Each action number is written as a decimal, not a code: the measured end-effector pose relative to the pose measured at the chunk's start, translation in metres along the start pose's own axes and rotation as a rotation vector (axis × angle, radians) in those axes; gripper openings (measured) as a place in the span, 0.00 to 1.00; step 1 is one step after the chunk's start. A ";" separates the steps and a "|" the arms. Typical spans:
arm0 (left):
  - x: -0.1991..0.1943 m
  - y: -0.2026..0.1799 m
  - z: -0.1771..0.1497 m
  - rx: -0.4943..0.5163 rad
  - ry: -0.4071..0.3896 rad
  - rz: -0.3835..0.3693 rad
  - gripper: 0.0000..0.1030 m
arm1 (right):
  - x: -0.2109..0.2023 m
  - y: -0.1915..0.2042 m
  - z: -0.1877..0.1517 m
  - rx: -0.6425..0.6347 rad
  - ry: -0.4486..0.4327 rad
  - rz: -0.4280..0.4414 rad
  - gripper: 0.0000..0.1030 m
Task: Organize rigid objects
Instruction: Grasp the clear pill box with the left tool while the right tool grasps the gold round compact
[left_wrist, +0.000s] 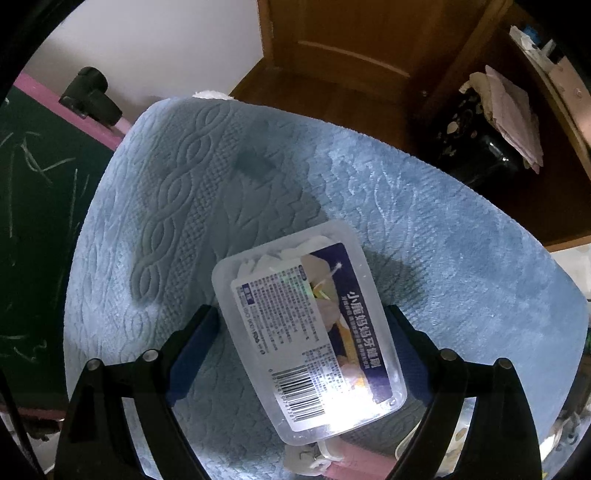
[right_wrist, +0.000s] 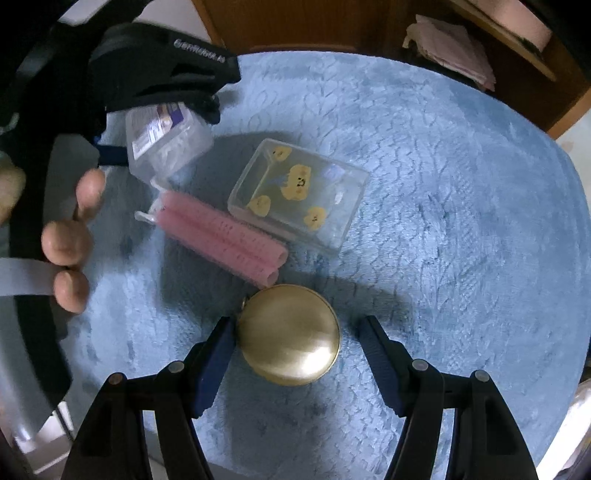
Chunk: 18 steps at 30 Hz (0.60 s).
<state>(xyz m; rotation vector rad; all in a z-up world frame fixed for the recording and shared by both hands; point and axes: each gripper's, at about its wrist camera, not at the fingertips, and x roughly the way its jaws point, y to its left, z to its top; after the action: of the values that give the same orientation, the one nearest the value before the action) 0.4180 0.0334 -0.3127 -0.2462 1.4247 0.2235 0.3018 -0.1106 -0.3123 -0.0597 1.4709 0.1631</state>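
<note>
Left gripper (left_wrist: 301, 325) is gripping a dental-floss box (left_wrist: 308, 328) above the blue-covered worktop (left_wrist: 443, 221); right gripper (right_wrist: 295, 336), fingers open, is straddling a brass disc (right_wrist: 288, 334), needing closure next.

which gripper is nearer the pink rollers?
Left. The left gripper, holding the floss-pick box, sits right at the end of the pink rollers. The right gripper straddles the brass disc, just past their other end.
</note>
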 end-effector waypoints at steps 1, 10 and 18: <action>0.000 -0.001 0.000 0.001 0.000 0.007 0.89 | 0.001 0.003 0.000 -0.011 -0.003 -0.013 0.68; -0.007 -0.008 -0.007 0.006 -0.029 0.016 0.70 | 0.010 0.026 -0.002 -0.069 -0.005 -0.075 0.62; -0.013 -0.003 -0.017 0.004 -0.027 0.040 0.67 | -0.002 0.019 -0.015 -0.059 -0.008 -0.075 0.54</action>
<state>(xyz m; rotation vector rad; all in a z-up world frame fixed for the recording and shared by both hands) 0.4015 0.0253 -0.3021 -0.2114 1.4043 0.2556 0.2837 -0.0940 -0.3111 -0.1621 1.4535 0.1457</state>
